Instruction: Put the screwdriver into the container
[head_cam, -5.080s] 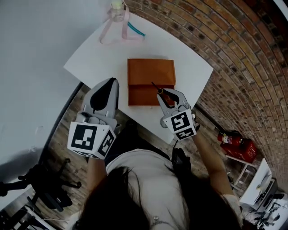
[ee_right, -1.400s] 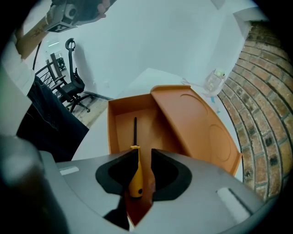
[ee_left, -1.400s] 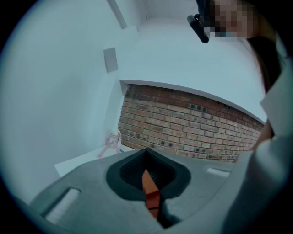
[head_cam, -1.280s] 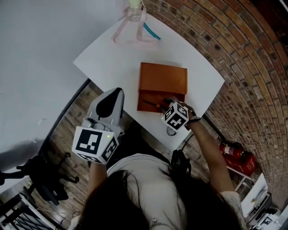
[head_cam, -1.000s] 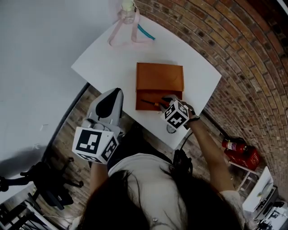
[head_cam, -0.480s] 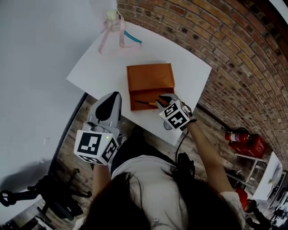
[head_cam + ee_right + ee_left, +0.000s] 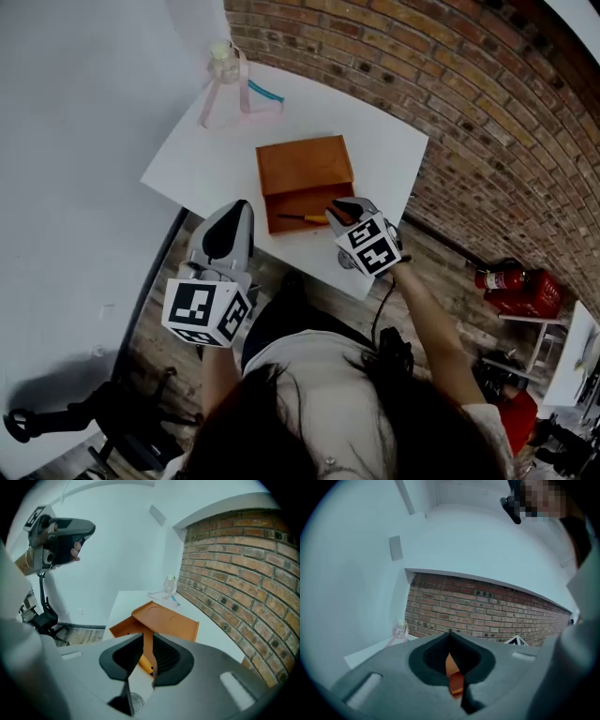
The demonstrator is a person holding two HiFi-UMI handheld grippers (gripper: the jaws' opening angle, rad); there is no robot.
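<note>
The orange container (image 7: 305,169) sits on the white table (image 7: 192,155), its lid flipped back. The screwdriver (image 7: 302,217) lies flat in the open front compartment, handle toward my right gripper (image 7: 339,212). That gripper hovers at the box's front right corner, slightly open, with nothing clamped. In the right gripper view the yellow handle (image 7: 148,664) and the box wall (image 7: 148,641) show through the gap of the right gripper (image 7: 140,670). My left gripper (image 7: 240,208) is shut and empty, off the table's near edge, left of the box. A sliver of orange shows through the left gripper (image 7: 453,679).
A clear bottle (image 7: 222,64) with a pink strap and a teal item (image 7: 263,92) stand at the table's far corner. A brick wall (image 7: 450,103) runs along the right. A red fire extinguisher (image 7: 511,278) lies on the floor. A round grommet (image 7: 347,260) sits near the table's front edge.
Five seconds ago my right gripper held the screwdriver above the box front. It now lies in the compartment, and the gripper has eased back. The left gripper stayed put.
</note>
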